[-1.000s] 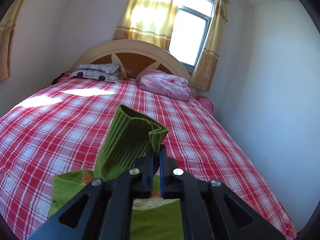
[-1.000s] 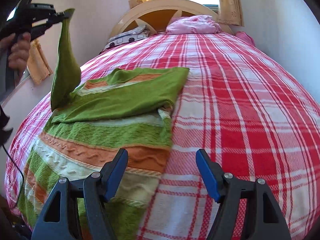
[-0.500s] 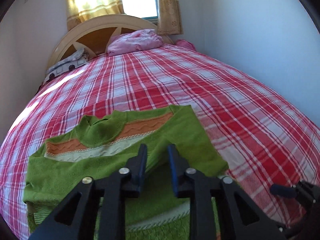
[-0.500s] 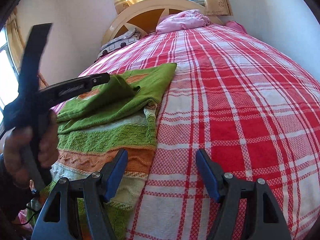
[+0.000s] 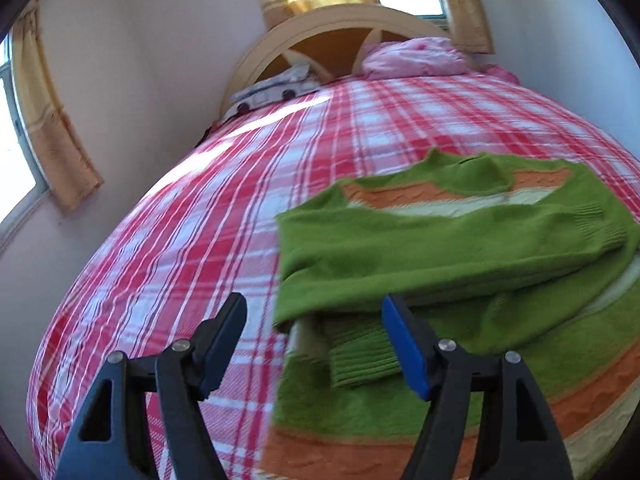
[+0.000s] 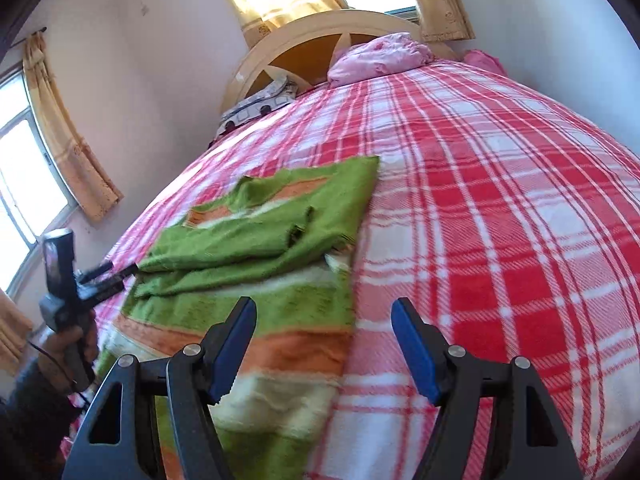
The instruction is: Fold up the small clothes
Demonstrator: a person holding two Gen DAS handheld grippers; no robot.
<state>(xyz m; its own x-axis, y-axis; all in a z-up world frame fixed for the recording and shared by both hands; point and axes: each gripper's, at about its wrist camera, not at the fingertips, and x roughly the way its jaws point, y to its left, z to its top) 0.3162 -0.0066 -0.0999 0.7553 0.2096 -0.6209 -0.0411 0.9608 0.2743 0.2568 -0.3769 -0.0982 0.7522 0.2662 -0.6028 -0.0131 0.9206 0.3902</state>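
A small green sweater [image 5: 460, 248] with orange and cream stripes lies flat on the red plaid bed; both sleeves are folded across its chest. My left gripper [image 5: 316, 344] is open and empty, just off the sweater's left edge, with a ribbed cuff [image 5: 360, 352] between its jaws' line of sight. In the right wrist view the sweater [image 6: 260, 248] lies left of centre. My right gripper [image 6: 324, 348] is open and empty above the sweater's lower right edge. The left gripper also shows in the right wrist view [image 6: 120, 272], beside the sweater's left side.
The bed [image 6: 500, 220] stretches away to a cream headboard [image 6: 320, 36]. A pink pillow [image 6: 380, 58] and a patterned folded cloth [image 6: 256, 108] lie at its head. Walls and curtained windows stand on the left and behind.
My left gripper laid the lifted sleeve across the sweater, opened and let it go, then drew back to the sweater's left side. My right gripper stayed open and shifted little.
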